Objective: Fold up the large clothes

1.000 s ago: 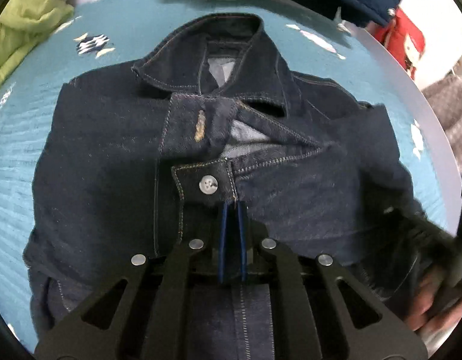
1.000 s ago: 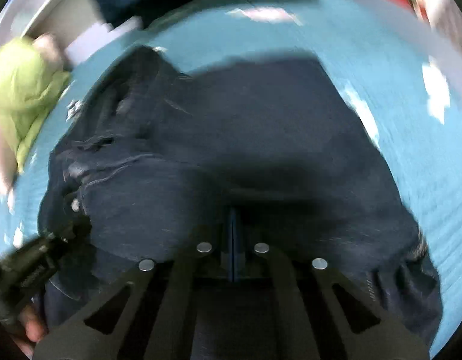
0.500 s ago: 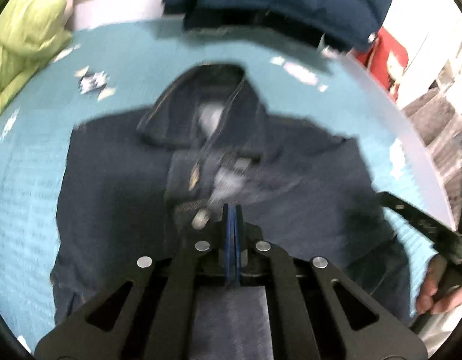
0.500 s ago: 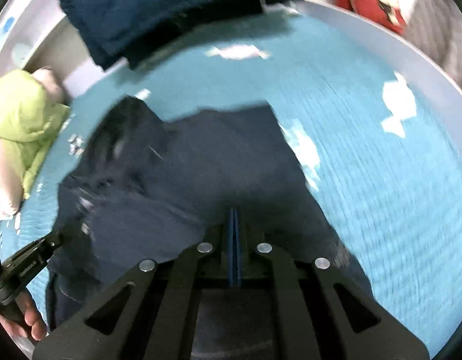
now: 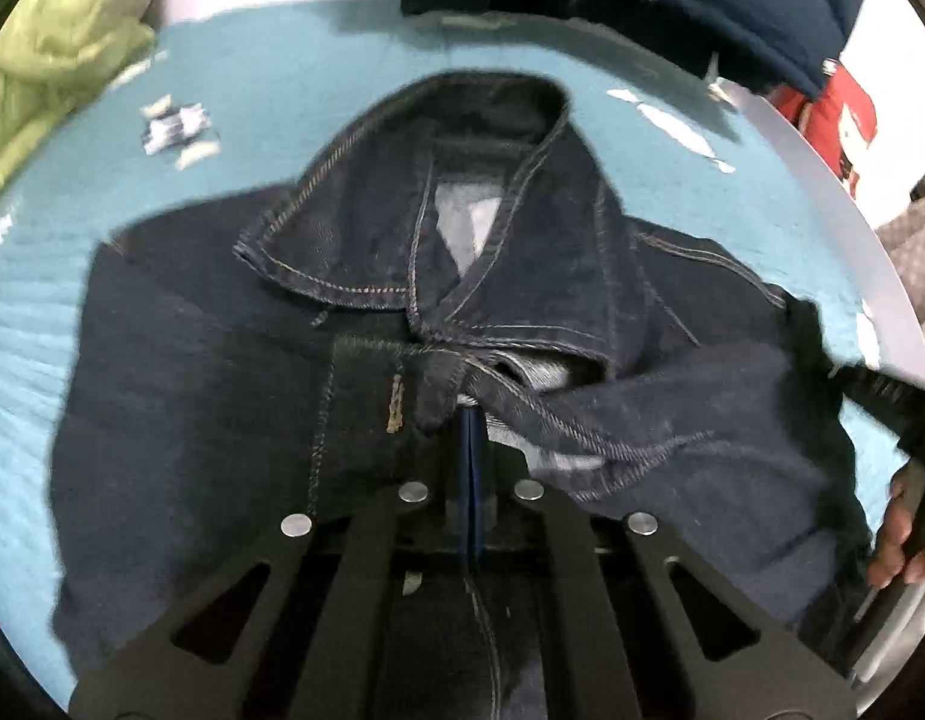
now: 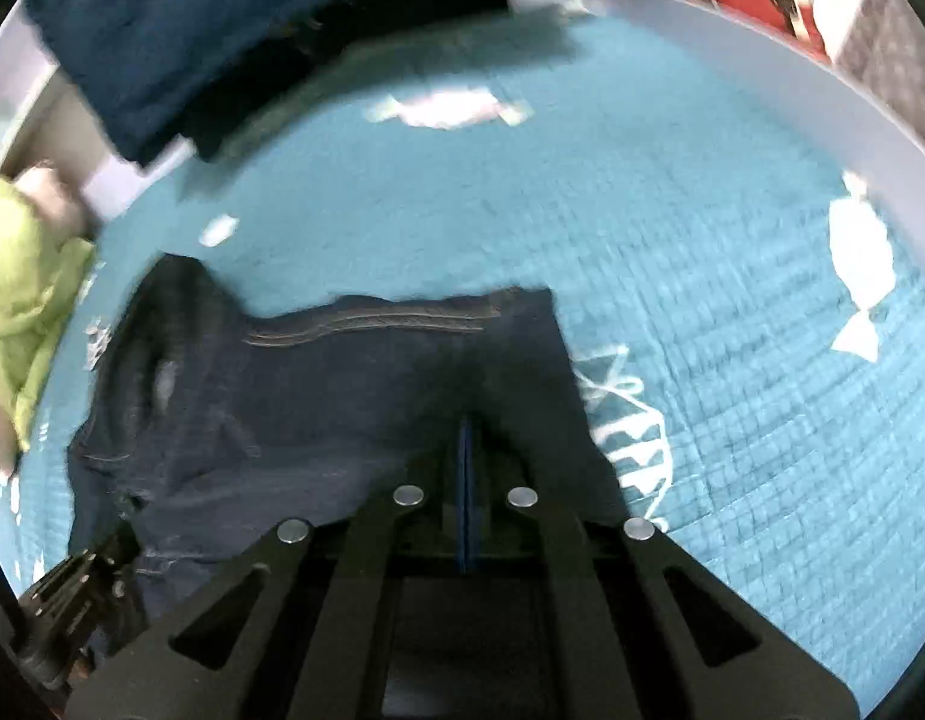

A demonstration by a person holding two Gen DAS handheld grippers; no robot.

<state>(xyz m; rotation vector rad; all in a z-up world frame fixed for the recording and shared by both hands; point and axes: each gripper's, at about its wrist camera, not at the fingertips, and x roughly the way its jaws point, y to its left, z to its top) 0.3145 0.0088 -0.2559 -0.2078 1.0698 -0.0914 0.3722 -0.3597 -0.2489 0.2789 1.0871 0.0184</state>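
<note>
Dim, even indoor light; motion blur; heavy fisheye distortion, dark corners.

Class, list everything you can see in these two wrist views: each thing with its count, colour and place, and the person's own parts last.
denim jacket: one, dark blue, spread on the bedcover, collar far.
bedcover: one, teal with white motifs, under the jacket.
padded coat: one, navy, at the far edge.
green garment: one, lime, far left.
red item: one, red and white, far right.
left gripper: one, black, shut on jacket front.
right gripper: one, black, shut on jacket cloth.
hand: one, right edge of left view.
</note>
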